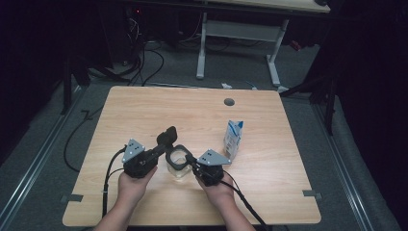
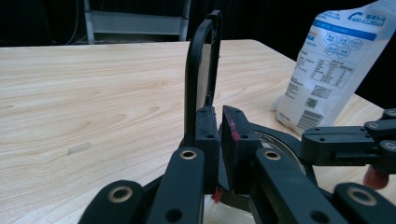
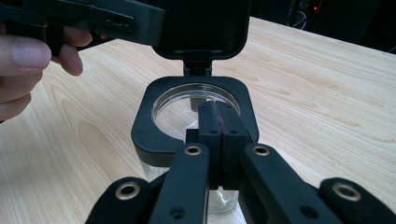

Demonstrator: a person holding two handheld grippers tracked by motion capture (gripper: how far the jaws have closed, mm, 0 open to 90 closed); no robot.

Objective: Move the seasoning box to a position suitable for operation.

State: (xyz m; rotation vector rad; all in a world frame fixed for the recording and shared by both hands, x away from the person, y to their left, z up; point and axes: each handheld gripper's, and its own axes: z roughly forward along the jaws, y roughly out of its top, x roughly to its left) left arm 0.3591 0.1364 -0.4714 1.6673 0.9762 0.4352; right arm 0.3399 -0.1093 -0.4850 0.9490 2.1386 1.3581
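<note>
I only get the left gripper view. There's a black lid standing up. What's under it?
Observer: A clear jar. The lid is hinged to the jar's black rim and stands open.
Operator: Is anything in the jar?
Observer: In the right gripper view I see nothing inside.
Operator: What's the other gripper doing?
Observer: The right gripper is shut on the near edge of the rim.

Both forearms reach in from the near edge, close together. The left gripper (image 1: 166, 139) and the right gripper (image 1: 188, 159) have their jaws pinched together.
</note>
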